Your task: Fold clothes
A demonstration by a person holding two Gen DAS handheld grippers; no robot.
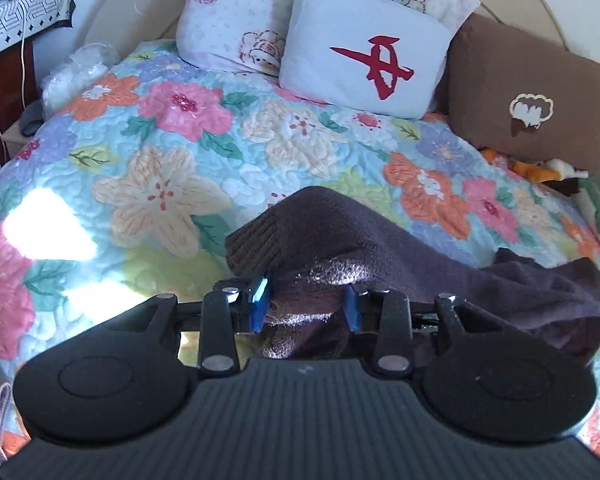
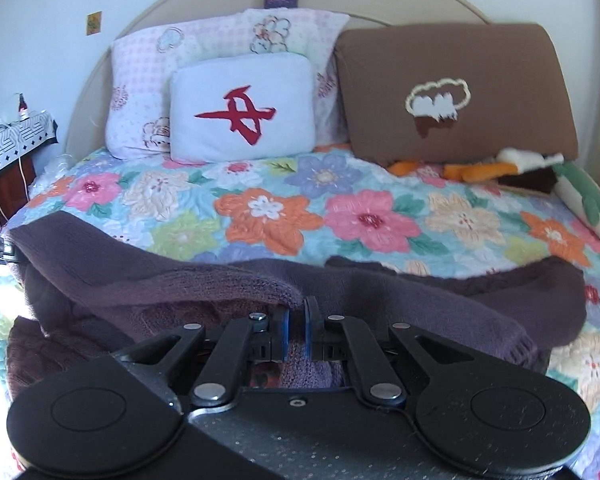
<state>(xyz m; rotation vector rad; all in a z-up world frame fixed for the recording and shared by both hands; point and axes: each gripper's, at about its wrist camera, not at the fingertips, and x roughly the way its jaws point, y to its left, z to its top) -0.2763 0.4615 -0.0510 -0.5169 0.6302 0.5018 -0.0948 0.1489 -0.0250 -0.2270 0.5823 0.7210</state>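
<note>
A dark purple knit sweater (image 1: 420, 264) lies bunched on the floral quilt (image 1: 180, 152). In the left wrist view my left gripper (image 1: 306, 300) has its blue pads apart, with sweater fabric draped between and over them; a ribbed cuff (image 1: 256, 240) hangs over the left finger. In the right wrist view my right gripper (image 2: 296, 320) has its pads nearly together, pinching a fold of the sweater (image 2: 220, 280), which spreads left and right across the bed.
Pillows stand at the headboard: a pink floral one (image 2: 220, 52), a white one with a red mark (image 2: 244, 108), a brown one (image 2: 456, 92). A plush toy (image 2: 500, 168) lies far right. A nightstand (image 2: 8, 140) with cables stands left.
</note>
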